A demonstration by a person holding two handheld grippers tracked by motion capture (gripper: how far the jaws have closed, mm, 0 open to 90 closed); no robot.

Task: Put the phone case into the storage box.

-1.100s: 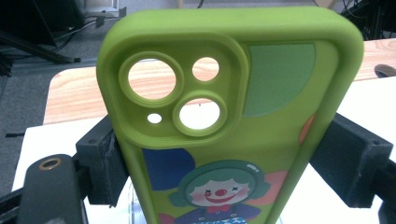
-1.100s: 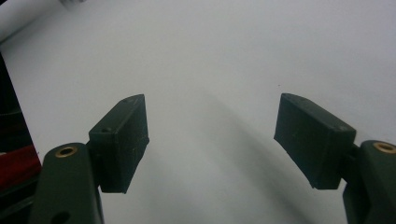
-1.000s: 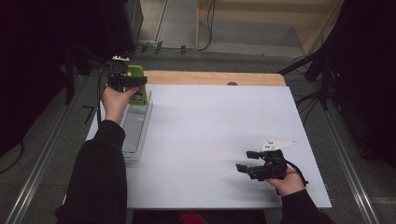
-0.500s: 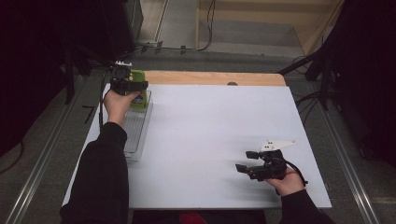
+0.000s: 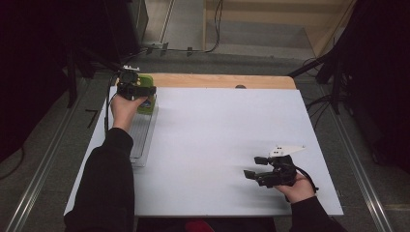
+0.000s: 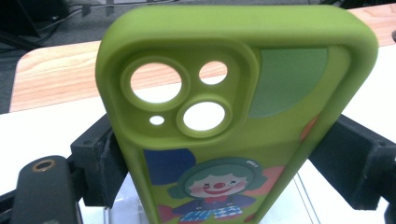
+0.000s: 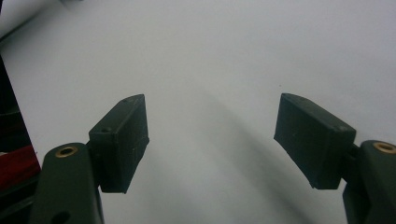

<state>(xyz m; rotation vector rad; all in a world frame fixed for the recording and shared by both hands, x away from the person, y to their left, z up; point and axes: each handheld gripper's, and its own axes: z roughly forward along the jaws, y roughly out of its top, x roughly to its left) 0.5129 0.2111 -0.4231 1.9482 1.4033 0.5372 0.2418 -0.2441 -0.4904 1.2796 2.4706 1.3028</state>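
At the upper left of the high view, the left gripper sat over the far left corner of the white tabletop, close to where the white sheet gave way to a strip of bare wood along the far edge. In the left gripper view a green phone case stood upright between the black jaws, camera cut-outs at the top and a clown picture lower down. The jaws had just been opening; both pads lay right against the case's long sides, and I cannot tell for sure whether they pressed on it. Beneath the case, a clear plastic tray ran down the left edge of the tabletop toward the lower left of the frame.

At the lower right of the high view, the right gripper rested low near the near edge, pointing left. In the right gripper view its jaws stood wide apart with bare white surface between them. The whole middle of the tabletop lay open between the two hands.
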